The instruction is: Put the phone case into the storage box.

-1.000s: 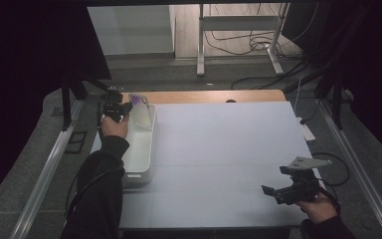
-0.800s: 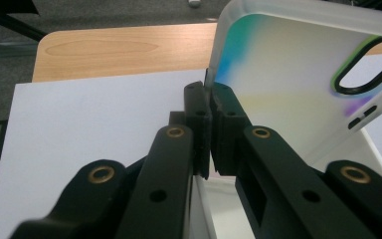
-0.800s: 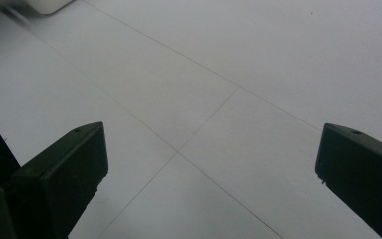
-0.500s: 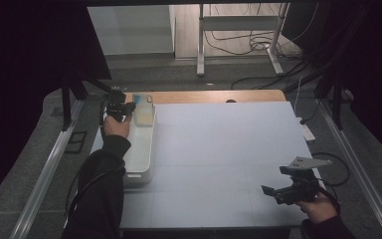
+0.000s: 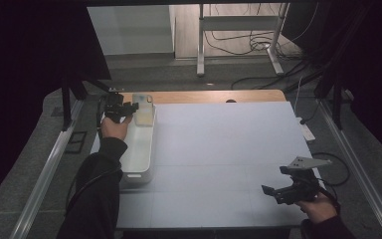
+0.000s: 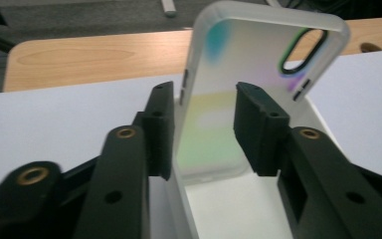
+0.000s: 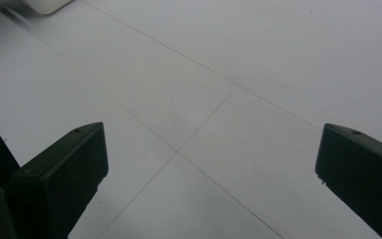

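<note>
Standing apart on either side of a translucent phone case [image 6: 238,99], the left gripper's [image 6: 204,127] pads are no longer pressing it; the jaws have just been opening. The case is leaning upright at the far end of a white tray [image 5: 140,159], its lower edge down inside, at the table's [image 5: 229,164] far left. Hovering over bare white tabletop near the front right corner, the right gripper [image 7: 211,164] is gaping wide with nothing between its jaws.
</note>
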Tool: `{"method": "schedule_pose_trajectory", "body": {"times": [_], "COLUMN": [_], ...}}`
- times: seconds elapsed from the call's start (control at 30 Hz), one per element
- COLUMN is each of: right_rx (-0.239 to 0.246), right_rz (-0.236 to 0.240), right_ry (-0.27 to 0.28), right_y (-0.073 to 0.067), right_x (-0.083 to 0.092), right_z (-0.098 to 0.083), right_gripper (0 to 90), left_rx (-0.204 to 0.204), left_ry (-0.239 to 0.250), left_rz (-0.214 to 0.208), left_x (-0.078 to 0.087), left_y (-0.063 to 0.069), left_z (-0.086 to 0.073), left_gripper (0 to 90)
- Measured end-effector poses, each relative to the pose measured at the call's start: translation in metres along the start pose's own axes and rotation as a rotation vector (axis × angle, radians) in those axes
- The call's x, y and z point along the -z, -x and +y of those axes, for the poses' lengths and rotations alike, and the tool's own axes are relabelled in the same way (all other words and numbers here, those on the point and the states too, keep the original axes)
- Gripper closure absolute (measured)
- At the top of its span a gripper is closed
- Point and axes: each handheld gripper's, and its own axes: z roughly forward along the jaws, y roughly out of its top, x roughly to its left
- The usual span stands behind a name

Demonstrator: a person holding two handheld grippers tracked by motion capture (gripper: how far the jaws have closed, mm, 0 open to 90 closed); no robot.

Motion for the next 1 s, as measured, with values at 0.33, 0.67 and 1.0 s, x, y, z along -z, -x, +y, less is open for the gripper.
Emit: {"method": "schedule_pose_trajectory", "body": {"times": [0.33, 0.67, 1.0], "right_rx": [-0.005, -0.004, -0.005], "right_rz": [-0.005, -0.011, -0.013], "right_ry": [-0.003, -0.004, -0.004], "right_y": [0.0, -0.001, -0.001], "right_x": [0.0, 0.0, 0.0], "right_z": [0.0, 0.0, 0.0], "right_gripper": [0.0, 0.0, 0.0], "left_rx": [-0.001, -0.01, -0.033], "left_ry": [-0.006, 0.009, 0.029], "left_rz": [-0.058, -0.122, -0.19], "left_x": [0.01, 0.027, 0.046], "left_y": [-0.005, -0.001, 0.009], "left_z": [-0.006, -0.011, -0.018], "left_gripper": [40.7, 27.4, 19.8]}}
